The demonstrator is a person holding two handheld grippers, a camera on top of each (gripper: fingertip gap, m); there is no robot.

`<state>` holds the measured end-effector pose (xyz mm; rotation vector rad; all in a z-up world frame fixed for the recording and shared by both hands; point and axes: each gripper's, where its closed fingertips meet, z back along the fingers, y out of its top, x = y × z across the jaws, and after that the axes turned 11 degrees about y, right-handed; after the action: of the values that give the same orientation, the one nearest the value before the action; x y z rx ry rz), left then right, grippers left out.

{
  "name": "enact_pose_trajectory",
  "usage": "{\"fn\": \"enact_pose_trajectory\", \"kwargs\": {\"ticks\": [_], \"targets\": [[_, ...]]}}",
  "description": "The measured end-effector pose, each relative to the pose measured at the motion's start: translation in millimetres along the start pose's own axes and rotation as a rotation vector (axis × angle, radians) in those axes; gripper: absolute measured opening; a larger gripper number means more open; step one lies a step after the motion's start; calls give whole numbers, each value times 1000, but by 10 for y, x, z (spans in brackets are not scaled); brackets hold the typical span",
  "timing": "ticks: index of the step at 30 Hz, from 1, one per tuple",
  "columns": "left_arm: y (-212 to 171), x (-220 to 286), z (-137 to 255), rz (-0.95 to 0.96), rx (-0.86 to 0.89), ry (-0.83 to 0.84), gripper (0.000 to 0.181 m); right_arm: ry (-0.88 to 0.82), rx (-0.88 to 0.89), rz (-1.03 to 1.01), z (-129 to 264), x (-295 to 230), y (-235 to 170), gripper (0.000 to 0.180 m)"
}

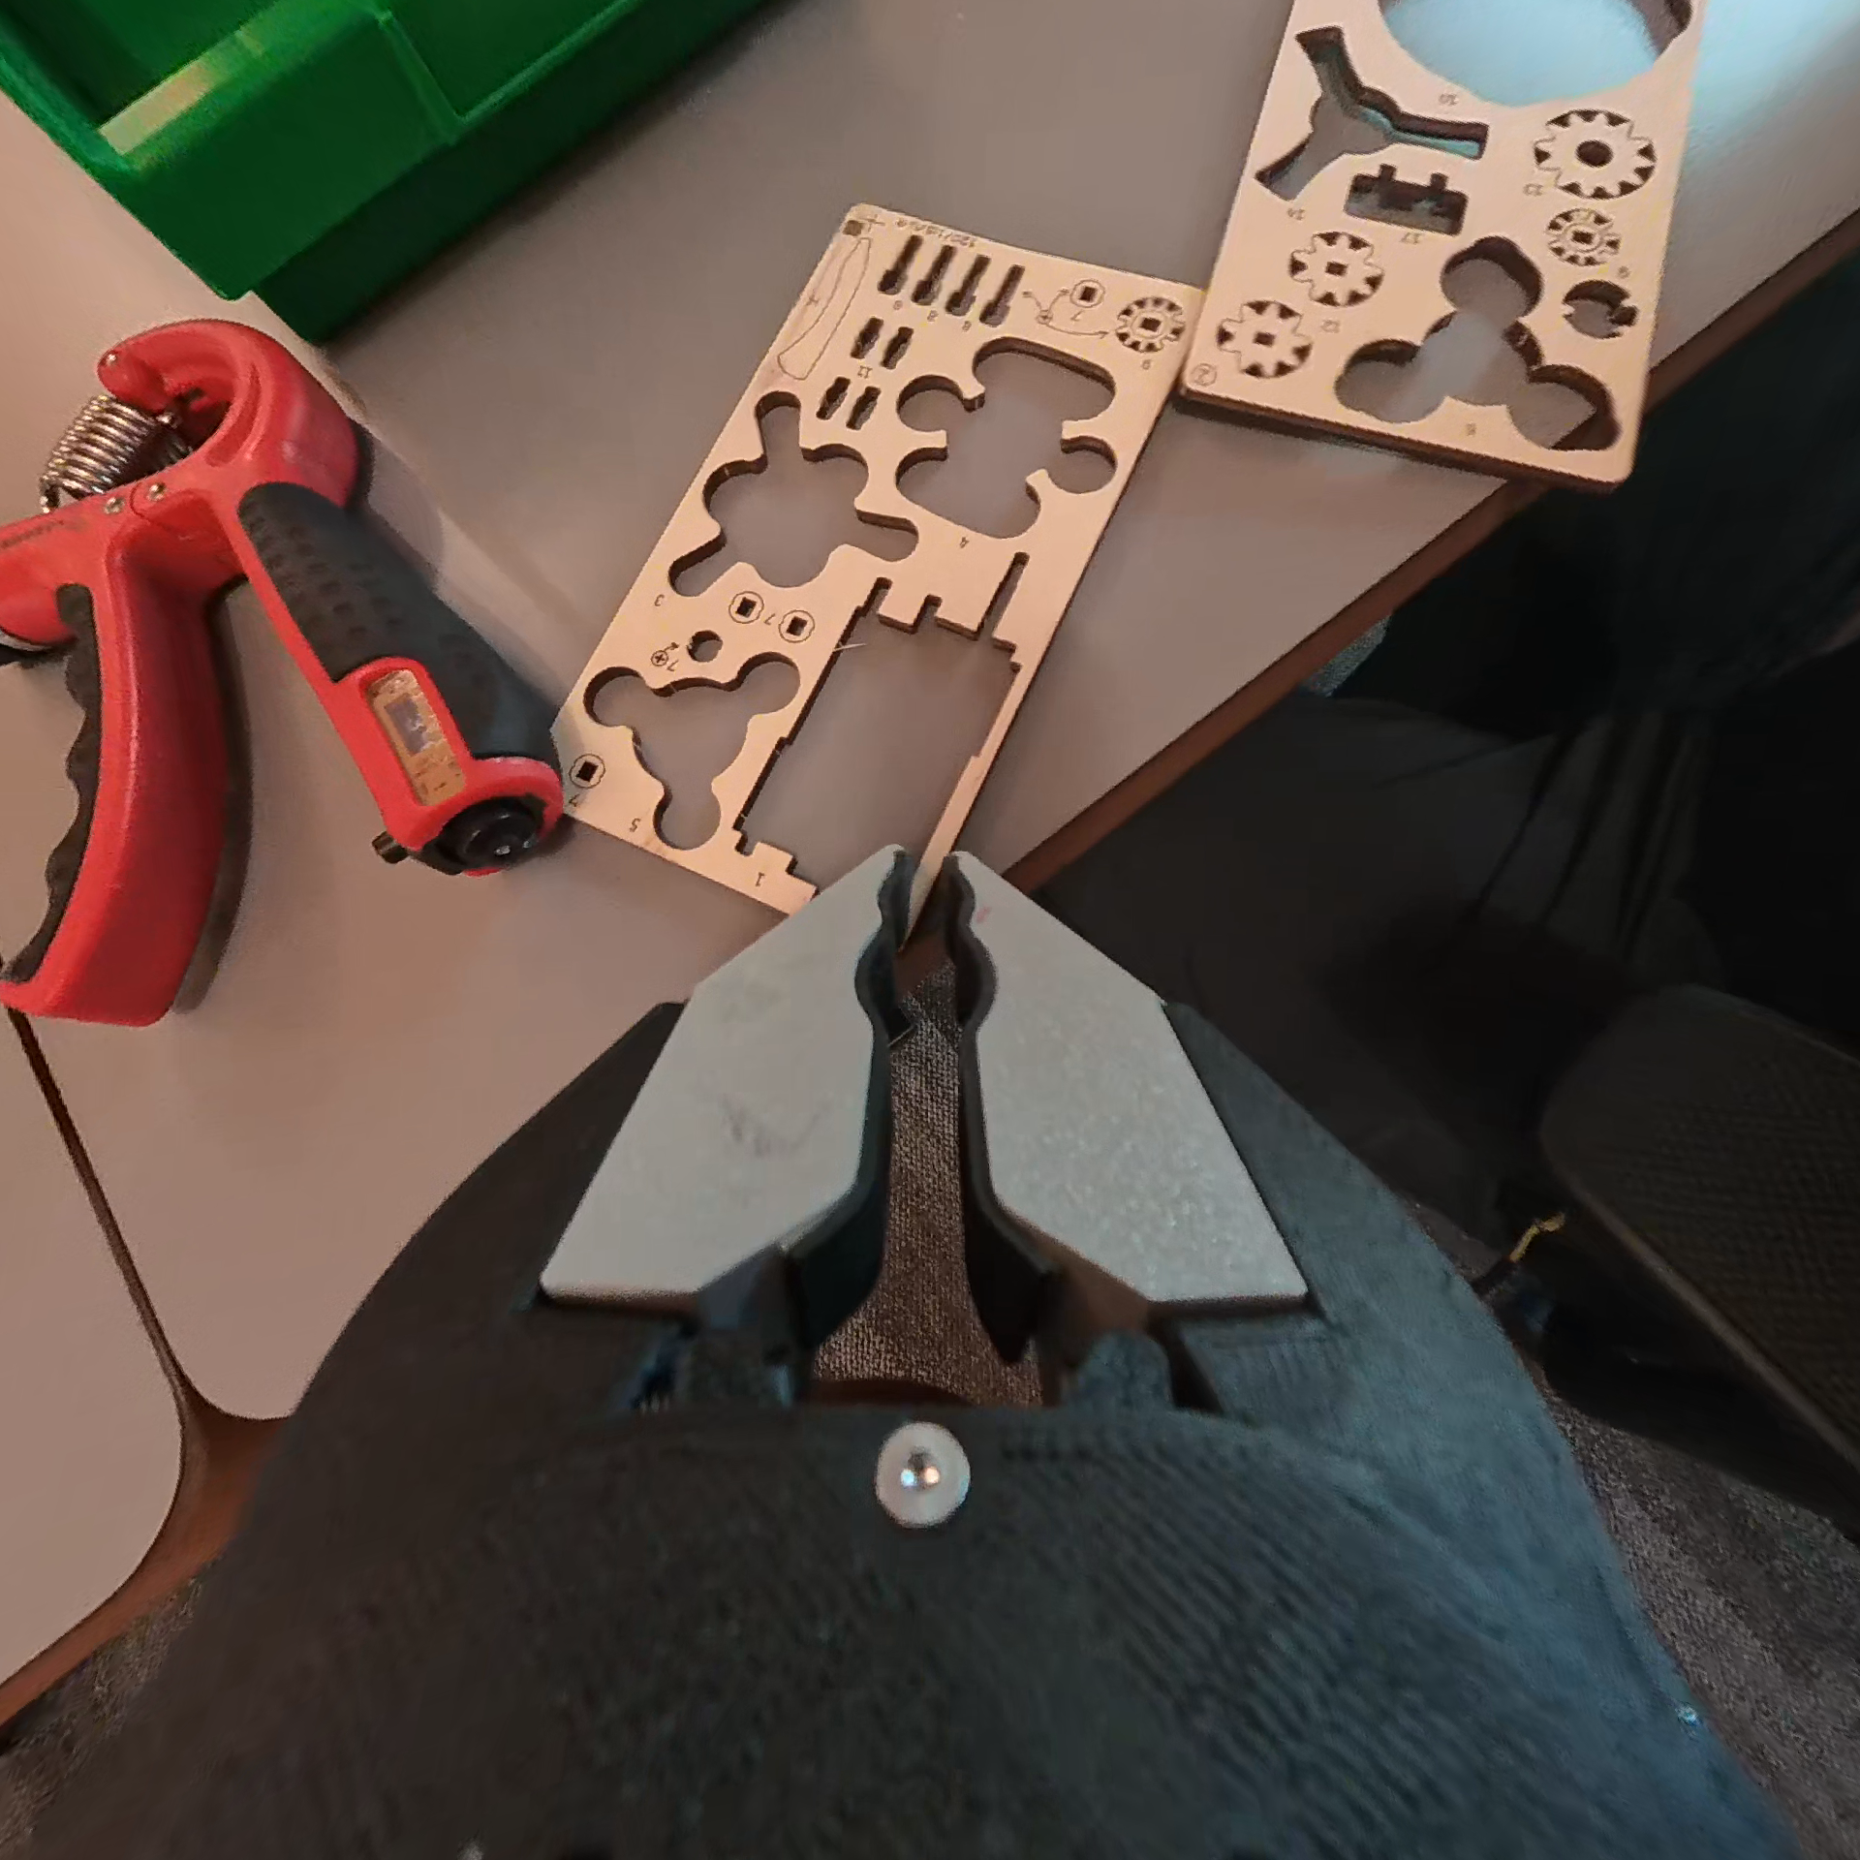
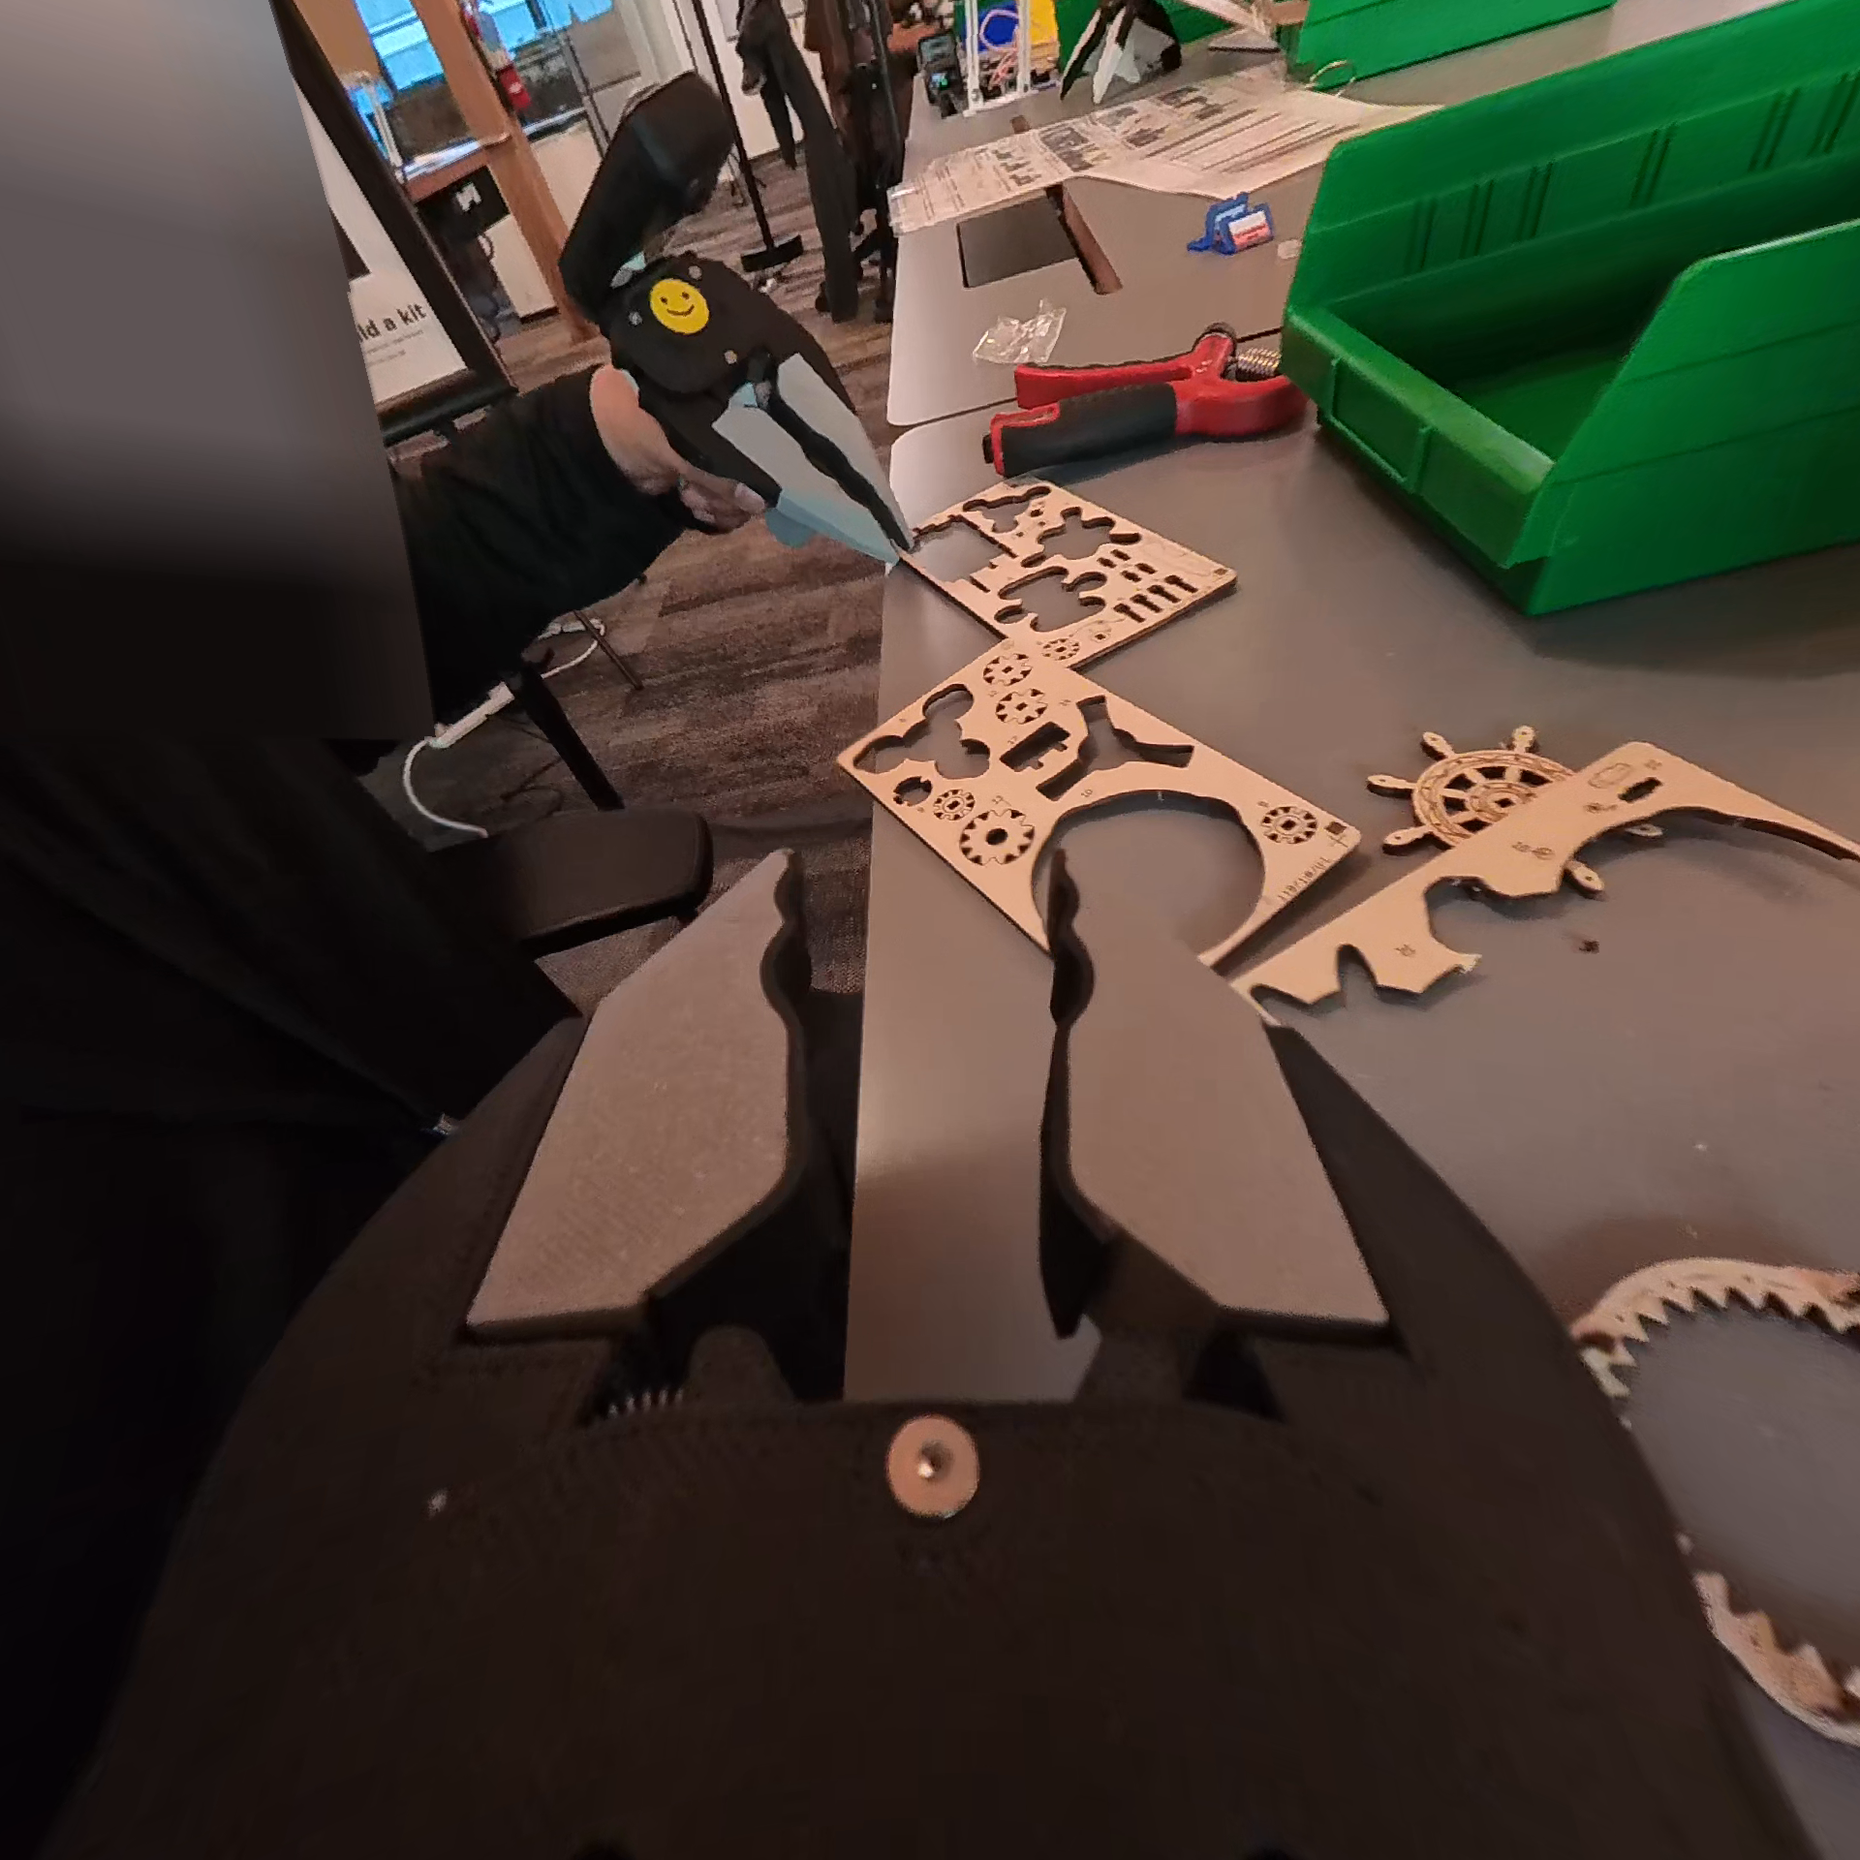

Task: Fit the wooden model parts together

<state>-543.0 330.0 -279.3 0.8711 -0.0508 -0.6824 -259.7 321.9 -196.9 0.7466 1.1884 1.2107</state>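
Note:
Three laser-cut wooden sheets lie along the grey table's edge: a far one (image 2: 1198, 574), a middle one with gears (image 2: 1228, 795), and a broken one (image 2: 1570, 835) over a ship's wheel (image 2: 1480, 795). A toothed wooden ring (image 2: 1711, 1298) lies near right. My left gripper (image 1: 921, 891) is shut on the near corner of the far sheet (image 1: 956, 564) at the table edge; it also shows in the right wrist view (image 2: 891, 538). The gear sheet (image 1: 1500, 201) lies beyond it. My right gripper (image 2: 921, 886) is open and empty, straddling the table edge short of the gear sheet.
A red and black hand grip tool (image 1: 252, 654) lies left of the far sheet, also in the right wrist view (image 2: 1107, 403). Green bins (image 2: 1510, 483) stand at the back right, one seen from the left (image 1: 352, 131). Office chairs and carpet lie beyond the table edge. My right fingertips sit around 30 centimetres from my left ones. The ship's wheel (image 2: 1480, 795) lies some 15 centimetres from my right tips, 30 centimetres from my left tips.

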Motion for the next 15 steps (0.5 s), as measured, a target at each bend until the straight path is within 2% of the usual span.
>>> {"fn": "enact_pose_trajectory", "kwargs": {"ticks": [2,6,15], "targets": [[-5,-46,0,14,-1,24,10,7,-34,-5,-67,-2,-44,47],[-17,-61,15,24,-1,38,14,8,-76,-3,-135,11,-119,48],[-70,-135,53,69,3,83,26,8,-57,-30,-109,31,-112,50]]}}
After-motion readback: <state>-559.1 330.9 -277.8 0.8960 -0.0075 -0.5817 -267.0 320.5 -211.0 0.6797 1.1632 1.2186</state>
